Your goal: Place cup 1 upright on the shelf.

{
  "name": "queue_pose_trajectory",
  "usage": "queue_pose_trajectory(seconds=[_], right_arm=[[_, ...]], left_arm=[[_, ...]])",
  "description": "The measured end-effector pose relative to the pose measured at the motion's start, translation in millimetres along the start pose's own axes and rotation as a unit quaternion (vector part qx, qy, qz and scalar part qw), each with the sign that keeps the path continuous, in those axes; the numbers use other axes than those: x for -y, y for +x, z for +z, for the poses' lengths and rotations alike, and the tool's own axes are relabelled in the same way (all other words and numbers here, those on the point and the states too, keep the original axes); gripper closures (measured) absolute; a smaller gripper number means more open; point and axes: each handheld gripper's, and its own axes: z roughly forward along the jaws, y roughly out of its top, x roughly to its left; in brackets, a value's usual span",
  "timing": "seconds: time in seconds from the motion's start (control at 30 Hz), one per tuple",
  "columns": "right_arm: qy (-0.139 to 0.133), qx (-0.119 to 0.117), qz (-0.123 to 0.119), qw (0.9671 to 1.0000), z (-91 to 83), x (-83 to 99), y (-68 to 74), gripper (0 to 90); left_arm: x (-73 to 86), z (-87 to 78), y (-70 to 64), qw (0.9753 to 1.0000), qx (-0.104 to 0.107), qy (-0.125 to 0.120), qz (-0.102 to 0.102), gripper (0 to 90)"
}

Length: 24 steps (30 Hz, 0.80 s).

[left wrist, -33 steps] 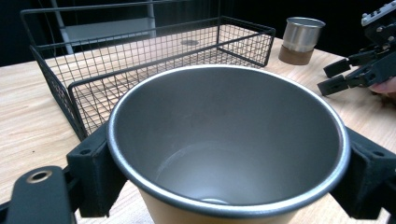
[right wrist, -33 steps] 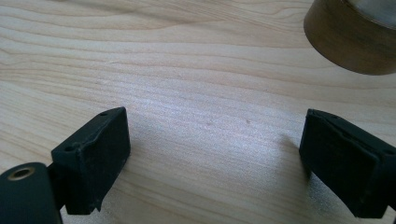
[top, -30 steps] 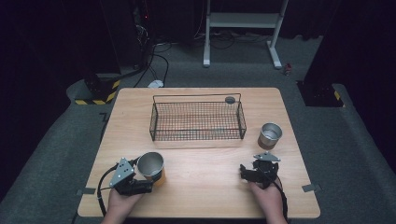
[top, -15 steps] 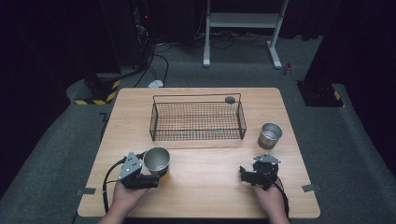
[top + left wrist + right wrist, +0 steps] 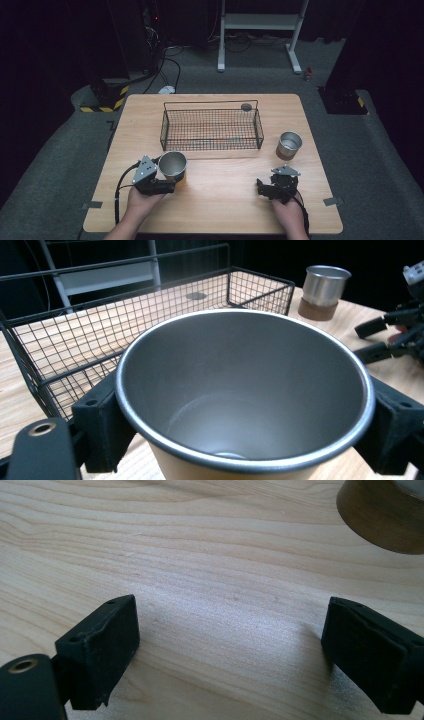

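A: In the high view, where is the steel cup (image 5: pixel 172 165)?

B: It stands at about 7 o'clock on the wooden worktop (image 5: pixel 220 210), just in front of the wire basket (image 5: pixel 211 128). The left gripper (image 5: pixel 167 184) is at its near side, and a hand (image 5: pixel 142 202) holds that gripper from below. The jaws are against the cup, one on each side.

A: And the other side?

B: The right gripper (image 5: pixel 263 188) is at 5 o'clock, low over the bare wood, held by the right hand (image 5: pixel 288 212). A second steel cup (image 5: pixel 289 145) stands upright at 3 o'clock, just right of the basket and apart from it.

A: What does the left gripper view tell?

B: The steel cup (image 5: pixel 245 395) sits between the two black jaws, which press its wall just below the rim at 9 and 3 o'clock. It is upright and I see nothing inside. Behind it, at 11 o'clock, is the wire basket (image 5: pixel 60 357); at 1 o'clock stands the second steel cup (image 5: pixel 324 290) on its brown base. The right gripper (image 5: pixel 382 340) is at 3 o'clock.

A: And the right gripper view?

B: The jaws stand wide apart with only the worktop (image 5: pixel 225 575) between them. The brown base of the second steel cup (image 5: pixel 382 517) is at 1 o'clock, not touching them.
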Motion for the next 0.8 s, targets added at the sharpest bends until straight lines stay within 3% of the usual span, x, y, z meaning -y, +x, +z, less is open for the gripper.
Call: queue_pose_trajectory(seconds=[0.07,0.27,0.73,0.8], right_arm=[[0.000,0.000,0.000,1.0000,0.0,0.0,0.0,8.5],[0.000,0.000,0.000,1.0000,0.0,0.0,0.0,8.4],[0.000,0.000,0.000,1.0000,0.0,0.0,0.0,8.4],[0.000,0.000,0.000,1.0000,0.0,0.0,0.0,8.4]], left_arm=[[-2.8,2.0,3.6,0.9999,0.005,0.006,-0.009,13.2],[-7.8,3.1,10.8,0.9998,-0.007,-0.008,-0.019,13.3],[-27.9,9.8,15.8,0.9997,-0.004,-0.017,-0.014,13.3],[-29.8,11.3,17.4,0.9996,-0.004,-0.020,-0.021,13.2]])
